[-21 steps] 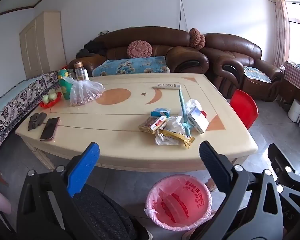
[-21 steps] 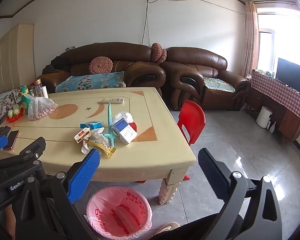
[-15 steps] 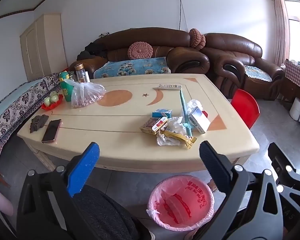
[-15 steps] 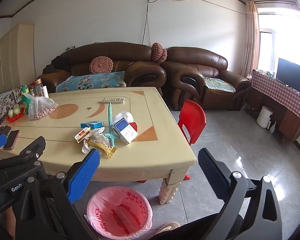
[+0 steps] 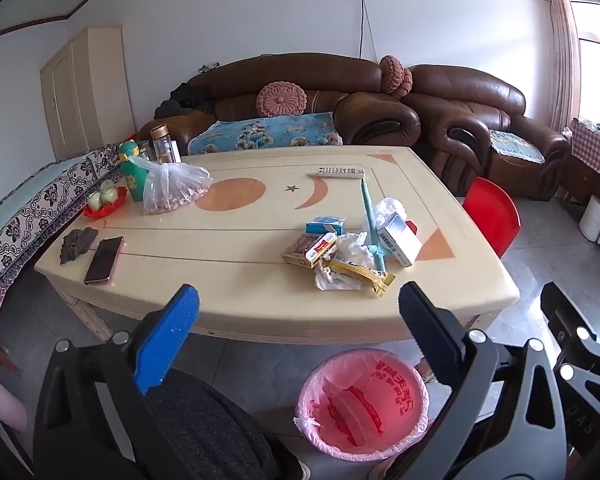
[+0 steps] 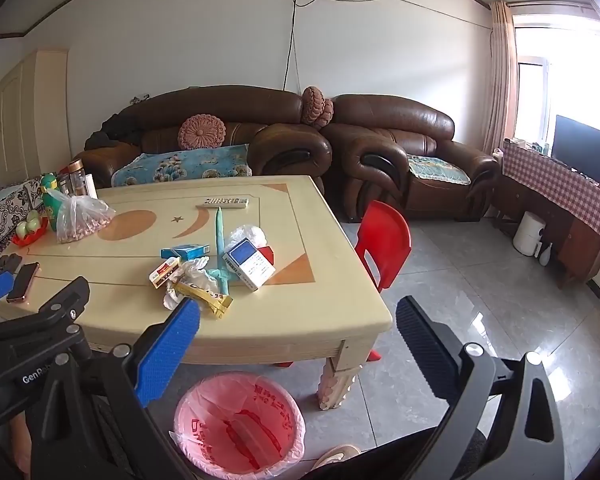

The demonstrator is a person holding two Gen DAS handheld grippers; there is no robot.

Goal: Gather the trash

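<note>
Trash pile point(image 5: 348, 254) lies at frame centre on the table point(image 5: 220, 292); bin point(image 5: 362, 402) stands below. Left gripper point(image 5: 298, 316) and right gripper point(image 6: 298, 320) are spread wide, empty. Only the right view shows the television point(image 6: 582, 148).

The print on the white box point(image 5: 399, 239) near the table's point(image 5: 236, 280) right edge is too small to read, and crumpled tissue point(image 5: 350, 254) partly hides the yellow wrapper point(image 5: 360, 274).
</note>
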